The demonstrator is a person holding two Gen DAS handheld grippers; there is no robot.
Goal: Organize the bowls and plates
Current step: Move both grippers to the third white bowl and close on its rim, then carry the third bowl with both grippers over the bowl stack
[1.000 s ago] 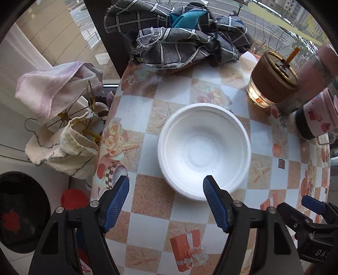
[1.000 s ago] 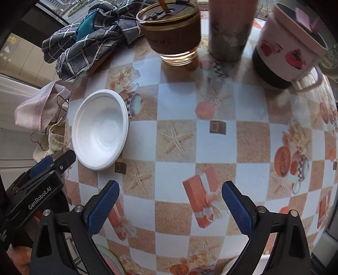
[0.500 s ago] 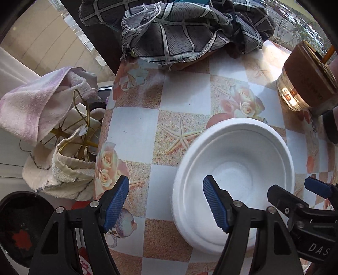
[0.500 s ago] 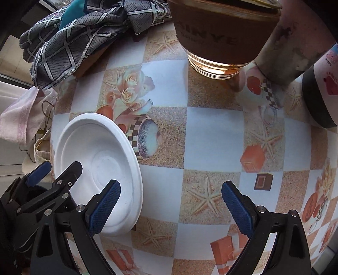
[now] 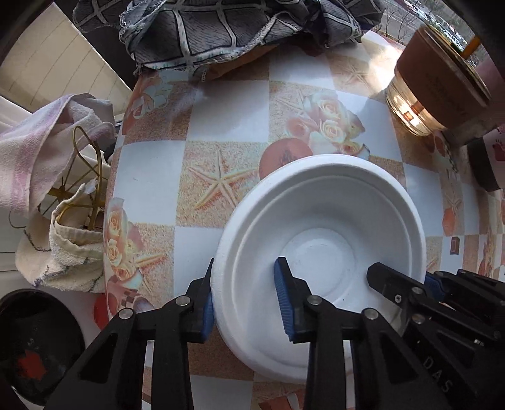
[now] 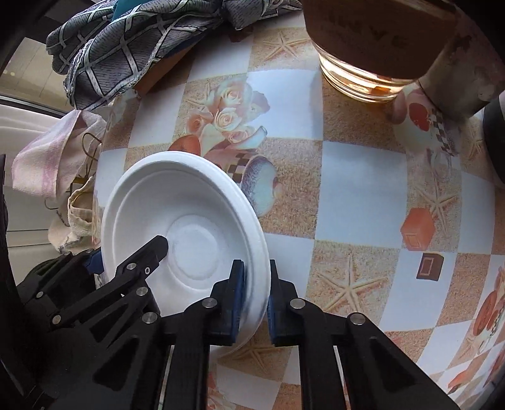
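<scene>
The glass cup [image 6: 366, 47] loses its top to the right wrist picture's upper edge, and the dark mug [image 5: 486, 164] is cut by the left wrist picture's right side. The bowl [image 5: 318, 220] has its near rim hidden behind black gripper arms. The checked cloth [image 5: 233, 28] runs off the top.

We see soft daylight coming from the window side at the top, glowing through the glass cup [image 5: 416, 113] and faintly glaring on the counter [image 5: 233, 110]. Fisheye bending curves the edges, corners go black, and the nearest rim of the white bowl [image 6: 189, 220] looks perhaps slightly soft.
</scene>
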